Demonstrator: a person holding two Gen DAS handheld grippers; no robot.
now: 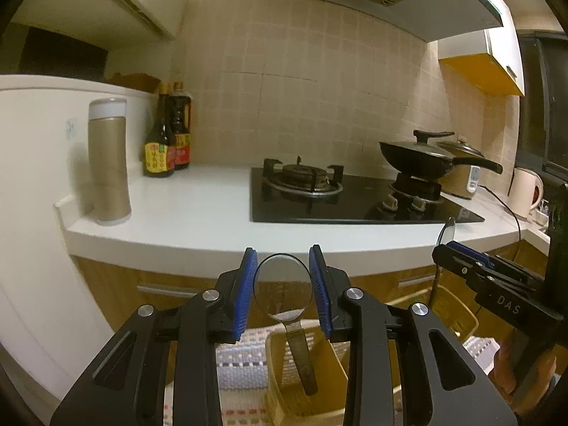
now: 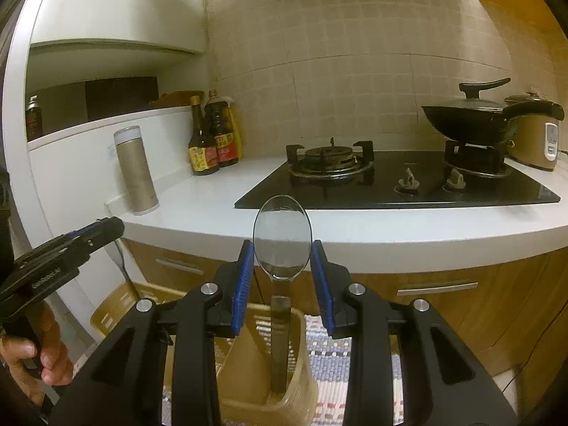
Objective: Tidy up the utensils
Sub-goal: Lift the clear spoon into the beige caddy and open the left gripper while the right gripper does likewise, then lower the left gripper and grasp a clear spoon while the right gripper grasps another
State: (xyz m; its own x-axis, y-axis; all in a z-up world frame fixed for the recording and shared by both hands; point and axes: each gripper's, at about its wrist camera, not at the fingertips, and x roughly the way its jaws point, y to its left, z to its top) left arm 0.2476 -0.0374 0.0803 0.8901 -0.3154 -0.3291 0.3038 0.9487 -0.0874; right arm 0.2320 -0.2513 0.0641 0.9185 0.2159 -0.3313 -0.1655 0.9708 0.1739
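Observation:
In the left wrist view a metal spoon [image 1: 283, 285] stands bowl-up in a tan slotted utensil holder [image 1: 301, 380]. My left gripper [image 1: 283, 287] is open, its blue pads either side of the spoon bowl, not clamped. In the right wrist view another metal spoon [image 2: 282, 238] stands in a tan holder [image 2: 269, 372], its bowl between the open pads of my right gripper [image 2: 283, 284]. The right gripper also shows at the right of the left wrist view [image 1: 472, 266], with a spoon edge [image 1: 448, 232] at its tip.
A white counter [image 1: 198, 213] carries a beige flask [image 1: 108, 161], sauce bottles [image 1: 167, 135], a black gas hob [image 1: 348, 195], a black pan [image 1: 426, 156], a rice cooker [image 2: 536, 135] and a kettle [image 1: 525, 191]. A woven mat [image 2: 337, 365] lies under the holders.

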